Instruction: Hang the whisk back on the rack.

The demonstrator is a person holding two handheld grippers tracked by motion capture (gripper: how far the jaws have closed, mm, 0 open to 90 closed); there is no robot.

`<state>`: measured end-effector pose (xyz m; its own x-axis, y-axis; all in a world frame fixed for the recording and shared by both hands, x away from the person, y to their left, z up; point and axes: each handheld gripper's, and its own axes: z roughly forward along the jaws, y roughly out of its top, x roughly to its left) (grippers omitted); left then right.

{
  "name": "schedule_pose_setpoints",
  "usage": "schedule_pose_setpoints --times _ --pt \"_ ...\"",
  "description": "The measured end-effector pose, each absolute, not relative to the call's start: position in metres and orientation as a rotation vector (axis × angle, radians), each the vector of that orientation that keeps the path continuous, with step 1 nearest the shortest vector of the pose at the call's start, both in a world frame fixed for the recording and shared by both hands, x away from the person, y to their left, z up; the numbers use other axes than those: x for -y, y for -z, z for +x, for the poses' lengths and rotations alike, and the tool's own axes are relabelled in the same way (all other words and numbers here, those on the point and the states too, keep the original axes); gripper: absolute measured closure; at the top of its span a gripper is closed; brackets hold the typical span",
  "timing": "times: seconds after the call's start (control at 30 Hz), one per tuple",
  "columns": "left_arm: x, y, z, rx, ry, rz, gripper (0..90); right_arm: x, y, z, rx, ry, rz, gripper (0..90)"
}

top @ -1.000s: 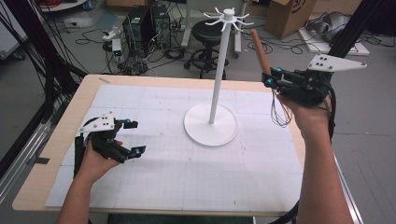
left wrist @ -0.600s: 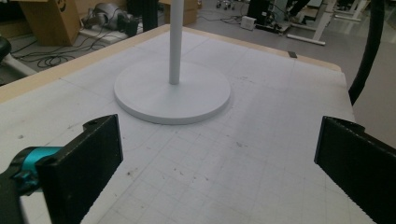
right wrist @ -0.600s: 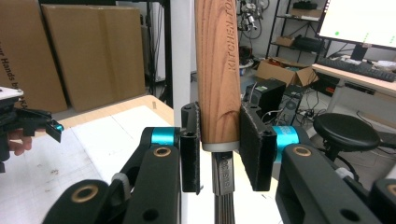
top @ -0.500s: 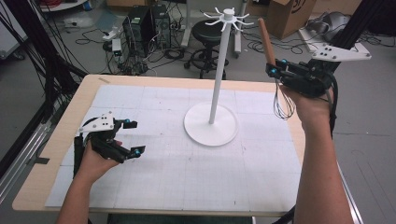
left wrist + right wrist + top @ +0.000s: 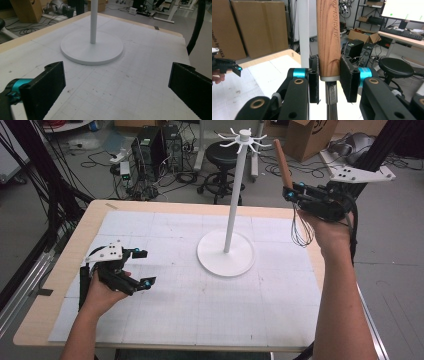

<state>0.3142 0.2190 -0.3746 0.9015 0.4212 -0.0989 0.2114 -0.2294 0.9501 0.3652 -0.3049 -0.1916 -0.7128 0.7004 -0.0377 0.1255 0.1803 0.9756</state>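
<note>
A whisk with a brown wooden handle [image 5: 283, 164] [image 5: 328, 37] stands nearly upright, its wire loops [image 5: 299, 227] hanging down. My right gripper [image 5: 290, 192] [image 5: 329, 77] is shut on the handle's lower end, raised above the table's right side. The handle's tip is just right of the hooks [image 5: 243, 137] on top of a white stand. The stand's pole [image 5: 234, 195] [image 5: 304, 37] rises from a round base [image 5: 225, 254] [image 5: 91, 47] on the white grid mat. At the table's left, my left gripper [image 5: 142, 267] [image 5: 117, 87] rests low and open, with nothing between its jaws.
The wooden table [image 5: 87, 227] carries a white grid mat [image 5: 165, 235]. Beyond its far edge are a black stool [image 5: 224, 155], computer towers [image 5: 150, 145], cardboard boxes [image 5: 312, 135] and floor cables. Black frame poles stand at the left and the right.
My right gripper has risen a little with the whisk, and the handle now stands more upright, nearer the stand's hooks. The left gripper has stayed where it was.
</note>
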Motion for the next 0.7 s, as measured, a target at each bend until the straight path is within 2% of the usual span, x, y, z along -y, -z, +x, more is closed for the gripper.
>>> schedule_pose_setpoints --times 0.7 --pt "-0.222 0.375 0.314 -0.475 -0.211 1.814 1.6 0.290 0.192 0.375 -1.999 -1.563 0.776 71.7"
